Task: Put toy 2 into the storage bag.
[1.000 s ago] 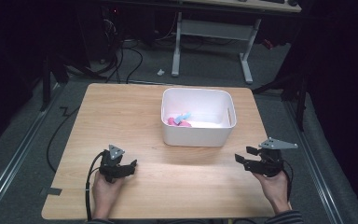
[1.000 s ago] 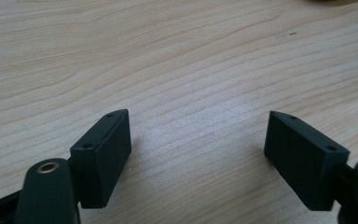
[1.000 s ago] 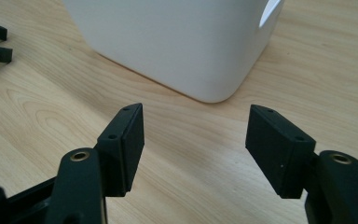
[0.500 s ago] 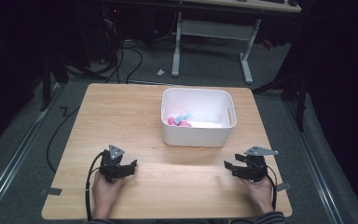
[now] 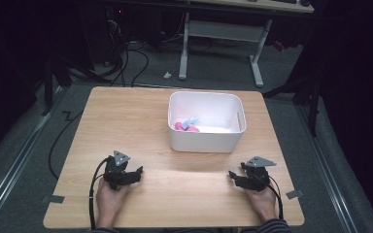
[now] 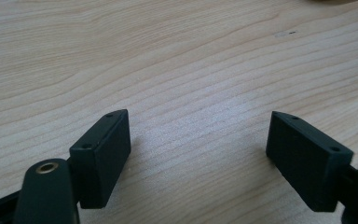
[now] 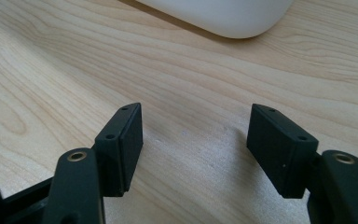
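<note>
My left gripper [image 5: 135, 174] rests low on the wooden table [image 5: 126, 121] near its front left. In the left gripper view its jaws [image 6: 198, 140] stand open over bare wood. Near the front right lies my right gripper [image 5: 234, 177], close to the tabletop. Its jaws [image 7: 196, 135] have just been opening and are apart with nothing between them. A white bin [image 5: 206, 141] stands at the middle back of the table. Pink and blue pieces [image 5: 187, 124] lie inside it. The bin's lower edge [image 7: 223, 14] shows ahead of the right gripper.
A cable [image 5: 95, 194] trails from the left gripper toward the table's front edge. Bare wood lies between the two grippers and in front of the bin. Beyond the table are dark floor, cables and a desk frame [image 5: 223, 34].
My right gripper has come down to the tabletop and shifted a little left. The left gripper has stayed where it was.
</note>
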### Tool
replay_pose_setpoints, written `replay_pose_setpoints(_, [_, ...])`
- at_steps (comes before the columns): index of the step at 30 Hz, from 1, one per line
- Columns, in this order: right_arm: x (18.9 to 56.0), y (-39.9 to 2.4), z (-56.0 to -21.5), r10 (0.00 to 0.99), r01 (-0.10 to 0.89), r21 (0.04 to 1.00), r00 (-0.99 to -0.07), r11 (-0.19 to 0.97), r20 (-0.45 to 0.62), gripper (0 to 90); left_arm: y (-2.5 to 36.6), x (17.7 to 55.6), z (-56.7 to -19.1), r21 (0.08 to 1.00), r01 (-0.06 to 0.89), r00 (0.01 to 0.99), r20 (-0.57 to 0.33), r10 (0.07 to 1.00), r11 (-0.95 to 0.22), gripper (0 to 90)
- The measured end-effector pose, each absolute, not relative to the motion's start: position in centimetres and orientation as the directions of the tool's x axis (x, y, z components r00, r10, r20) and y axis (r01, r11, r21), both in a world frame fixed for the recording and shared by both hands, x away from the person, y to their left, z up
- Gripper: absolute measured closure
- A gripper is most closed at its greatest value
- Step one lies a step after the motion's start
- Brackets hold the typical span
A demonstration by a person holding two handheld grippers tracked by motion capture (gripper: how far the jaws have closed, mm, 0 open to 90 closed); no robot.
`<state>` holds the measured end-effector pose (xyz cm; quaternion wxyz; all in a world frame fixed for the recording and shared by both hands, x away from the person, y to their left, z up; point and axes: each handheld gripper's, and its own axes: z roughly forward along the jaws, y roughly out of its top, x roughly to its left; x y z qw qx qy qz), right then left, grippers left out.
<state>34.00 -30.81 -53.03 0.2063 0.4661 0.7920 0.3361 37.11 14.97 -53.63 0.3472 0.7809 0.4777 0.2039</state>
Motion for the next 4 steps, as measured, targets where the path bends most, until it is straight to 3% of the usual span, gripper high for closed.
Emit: replay_pose_setpoints(4, [34.04, -30.72, -53.05, 0.872, 0.598, 0.722, -0.49, 0.349, -0.015, 31.8, 14.95, 37.1, -53.64, 0.738, 0.604, 0.46, -0.015, 0.888, -0.301, 22.1])
